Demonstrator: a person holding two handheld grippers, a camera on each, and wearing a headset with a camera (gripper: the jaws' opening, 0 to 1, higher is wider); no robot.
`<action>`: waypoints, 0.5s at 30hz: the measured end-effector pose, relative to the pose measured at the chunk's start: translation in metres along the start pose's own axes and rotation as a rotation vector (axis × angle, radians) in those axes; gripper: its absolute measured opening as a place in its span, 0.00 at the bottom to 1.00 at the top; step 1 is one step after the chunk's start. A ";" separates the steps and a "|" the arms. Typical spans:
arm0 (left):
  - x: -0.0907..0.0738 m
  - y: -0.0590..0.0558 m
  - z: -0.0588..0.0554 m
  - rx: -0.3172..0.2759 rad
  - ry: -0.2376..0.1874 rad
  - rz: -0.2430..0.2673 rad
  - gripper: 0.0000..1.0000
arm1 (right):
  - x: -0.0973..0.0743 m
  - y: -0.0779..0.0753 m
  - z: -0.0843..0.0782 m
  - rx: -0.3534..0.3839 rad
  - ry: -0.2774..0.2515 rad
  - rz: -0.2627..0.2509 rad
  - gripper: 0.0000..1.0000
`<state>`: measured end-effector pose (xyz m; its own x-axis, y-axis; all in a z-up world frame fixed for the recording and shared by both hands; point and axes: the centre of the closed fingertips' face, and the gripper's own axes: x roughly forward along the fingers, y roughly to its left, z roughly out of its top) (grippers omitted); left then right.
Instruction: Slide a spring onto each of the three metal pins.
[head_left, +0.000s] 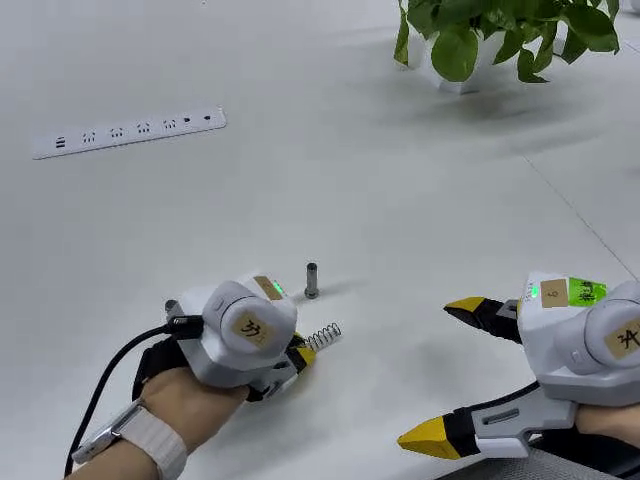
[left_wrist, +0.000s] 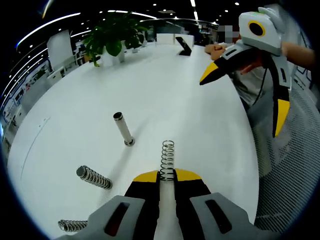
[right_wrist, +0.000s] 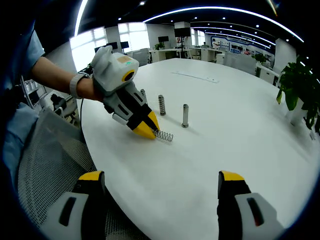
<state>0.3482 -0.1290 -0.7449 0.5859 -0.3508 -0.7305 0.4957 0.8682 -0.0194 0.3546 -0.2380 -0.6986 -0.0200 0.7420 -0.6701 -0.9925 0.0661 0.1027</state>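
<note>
Working over a big white table (head_left: 350, 200) here, looking down past a leafy potted plant (head_left: 500, 30) sitting at the far right edge and a long white power strip (head_left: 128, 131) lying flat off at the far left. Holding the right gripper (head_left: 428, 373) out at the near right side, jaws spread wide apart and gripping nothing at all, yellow tips pointing in toward the middle of the table. Holding the left gripper (left_wrist: 167, 175) low at the near left, jaws squeezed together on one end of a spring (left_wrist: 167, 152), pinching it right between the yellow tips. Poking the rest of that spring out past the tips, low over the table, pointing it a bit to the right of a bare pin (left_wrist: 122, 128). Not touching that pin with it though, just hanging close by. Seeing the bare pin standing upright on its little base just beyond the left gripper. Spotting a sprung pin (left_wrist: 94, 177) off to the left of it in the left gripper view, coils wrapping it from top to base, and a second sprung pin (left_wrist: 72, 225) nearer the camera, getting half cut off at the bottom edge of that view.
</note>
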 end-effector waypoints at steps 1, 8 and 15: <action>-0.003 -0.001 0.000 -0.008 -0.005 0.002 0.10 | 0.001 0.001 0.002 -0.003 0.000 0.002 0.95; -0.028 -0.004 -0.001 -0.027 -0.055 0.024 0.10 | 0.002 0.011 0.010 -0.034 0.006 0.023 0.94; -0.052 -0.002 -0.015 -0.040 -0.069 0.045 0.10 | 0.004 0.018 0.017 -0.064 0.007 0.036 0.93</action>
<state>0.3065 -0.1072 -0.7171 0.6507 -0.3332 -0.6823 0.4423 0.8967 -0.0161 0.3385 -0.2221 -0.6869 -0.0562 0.7384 -0.6720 -0.9968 -0.0036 0.0794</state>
